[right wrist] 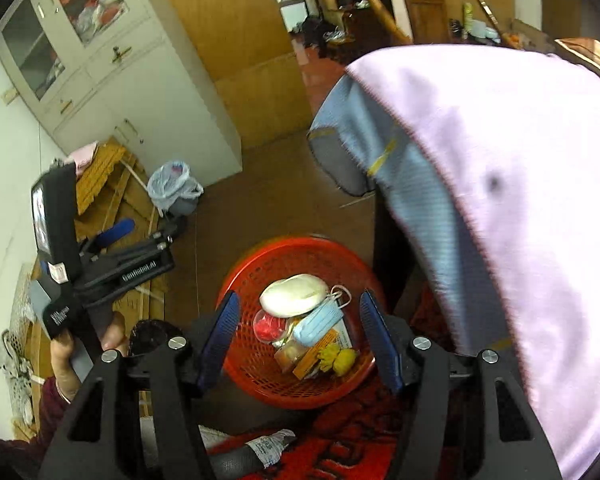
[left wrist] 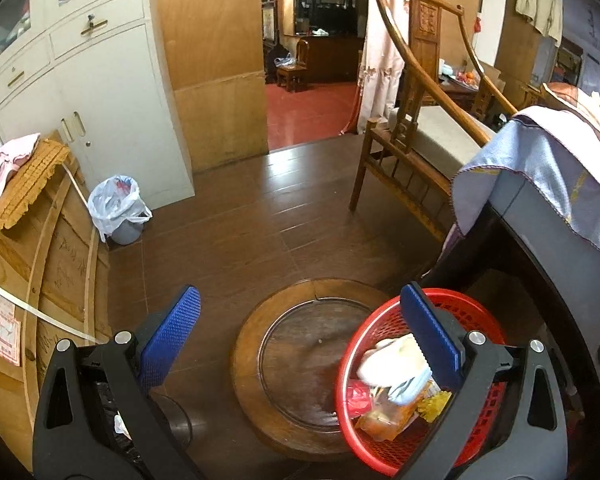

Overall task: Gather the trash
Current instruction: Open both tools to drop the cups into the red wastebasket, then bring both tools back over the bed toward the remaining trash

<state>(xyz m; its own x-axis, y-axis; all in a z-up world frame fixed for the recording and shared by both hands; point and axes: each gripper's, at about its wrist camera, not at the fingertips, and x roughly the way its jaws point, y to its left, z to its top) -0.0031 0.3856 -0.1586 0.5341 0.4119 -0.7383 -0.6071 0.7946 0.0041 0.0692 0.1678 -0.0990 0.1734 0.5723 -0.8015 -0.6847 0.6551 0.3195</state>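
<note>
At the lower left of the left wrist view, the left gripper (left wrist: 300, 340) hangs wide open, holding nothing. In the right view's lower centre, the right gripper (right wrist: 300, 340) gapes empty above the red basket (right wrist: 244, 280) of collected trash (right wrist: 308, 324). Judging by this, the next step is fetching another piece.

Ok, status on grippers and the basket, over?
Both hand-held grippers open, empty: left, right. Red basket holds trash, blue mask on top. Nothing blocking.

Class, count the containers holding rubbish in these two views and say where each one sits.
2. The red plastic mesh basket sits below the right gripper; the grey bag-lined bin stands by the white cabinet. Others may be hidden.
</note>
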